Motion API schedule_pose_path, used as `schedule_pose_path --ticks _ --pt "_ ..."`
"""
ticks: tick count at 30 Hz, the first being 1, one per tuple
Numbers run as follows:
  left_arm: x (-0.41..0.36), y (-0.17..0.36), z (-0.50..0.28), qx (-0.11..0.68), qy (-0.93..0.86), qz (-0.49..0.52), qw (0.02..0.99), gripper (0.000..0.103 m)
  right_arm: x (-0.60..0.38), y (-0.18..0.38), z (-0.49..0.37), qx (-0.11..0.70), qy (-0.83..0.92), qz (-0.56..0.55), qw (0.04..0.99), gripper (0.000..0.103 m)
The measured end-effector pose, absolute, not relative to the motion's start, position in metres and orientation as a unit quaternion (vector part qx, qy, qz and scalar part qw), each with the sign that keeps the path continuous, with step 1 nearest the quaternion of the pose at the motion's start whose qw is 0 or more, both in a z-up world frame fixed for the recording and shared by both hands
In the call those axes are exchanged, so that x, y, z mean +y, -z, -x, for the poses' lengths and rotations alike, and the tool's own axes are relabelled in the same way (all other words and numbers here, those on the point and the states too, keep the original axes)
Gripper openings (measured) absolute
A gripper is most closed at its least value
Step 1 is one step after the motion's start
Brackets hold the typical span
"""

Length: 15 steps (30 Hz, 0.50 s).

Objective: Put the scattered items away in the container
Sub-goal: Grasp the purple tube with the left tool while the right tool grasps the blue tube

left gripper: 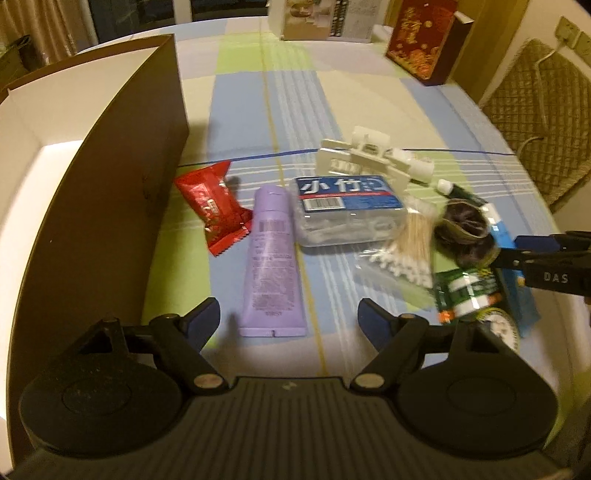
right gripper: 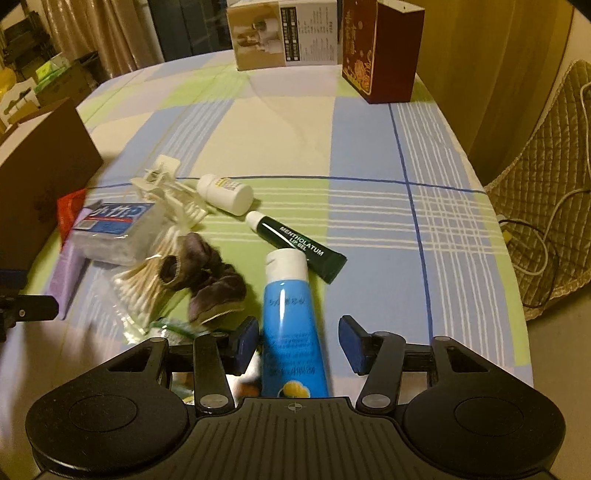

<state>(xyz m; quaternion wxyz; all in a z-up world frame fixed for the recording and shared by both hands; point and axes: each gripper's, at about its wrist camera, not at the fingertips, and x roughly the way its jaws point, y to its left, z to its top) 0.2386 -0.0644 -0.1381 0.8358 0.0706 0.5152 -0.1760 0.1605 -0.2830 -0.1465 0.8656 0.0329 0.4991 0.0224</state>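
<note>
My left gripper (left gripper: 290,319) is open and low over the checked tablecloth, with the bottom end of a lilac tube (left gripper: 271,258) lying between its fingers. A brown cardboard box (left gripper: 110,184) with a white inside stands just to its left. Beside the tube lie a red snack packet (left gripper: 214,206), a clear floss box (left gripper: 343,210), a bag of cotton swabs (left gripper: 406,243) and white clips (left gripper: 369,155). My right gripper (right gripper: 299,343) is open around a blue tube (right gripper: 291,325) with a white cap. A dark green lip gel tube (right gripper: 299,245), a white bottle (right gripper: 225,194) and brown fabric slippers (right gripper: 207,280) lie ahead of it.
A red gift box (right gripper: 380,51) and a white product box (right gripper: 284,33) stand at the table's far edge. A quilted chair (right gripper: 546,206) with cables sits past the right rim. A green packet (left gripper: 465,291) lies under the right gripper's fingers. Bare cloth stretches behind the pile.
</note>
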Motion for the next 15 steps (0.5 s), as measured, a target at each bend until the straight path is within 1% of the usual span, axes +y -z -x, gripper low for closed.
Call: schedule_pose_path --ticks 2,3,6,10,13,14,15 --pt "-0.069 0.141 -0.240 0.507 0.174 -0.085 0.840 0.079 -0.283 0.150 -0.164 0.500 -0.026 -0.026 0.865 0.037" --pt "-0.072 0.143 -0.241 0.503 0.171 -0.096 0.842 0.078 -0.281 0.150 -0.165 0.499 -0.025 -0.016 0.866 0.036" --pt "-0.078 0.147 -0.246 0.494 0.170 -0.112 0.845 0.072 -0.278 0.151 -0.166 0.500 -0.025 -0.005 0.866 0.036" --pt "-0.081 0.152 -0.258 0.495 0.151 -0.110 0.848 0.056 -0.279 0.151 -0.166 0.501 -0.024 -0.010 0.865 0.036" --pt "-0.088 0.156 -0.265 0.492 0.143 -0.121 0.850 0.055 -0.278 0.150 -0.166 0.502 -0.024 -0.007 0.865 0.036" --pt "-0.091 0.158 -0.267 0.492 0.141 -0.126 0.850 0.048 -0.278 0.150 -0.166 0.502 -0.024 -0.006 0.864 0.036" --pt "-0.093 0.161 -0.269 0.493 0.141 -0.128 0.849 0.046 -0.277 0.150 -0.167 0.502 -0.024 -0.006 0.864 0.036"
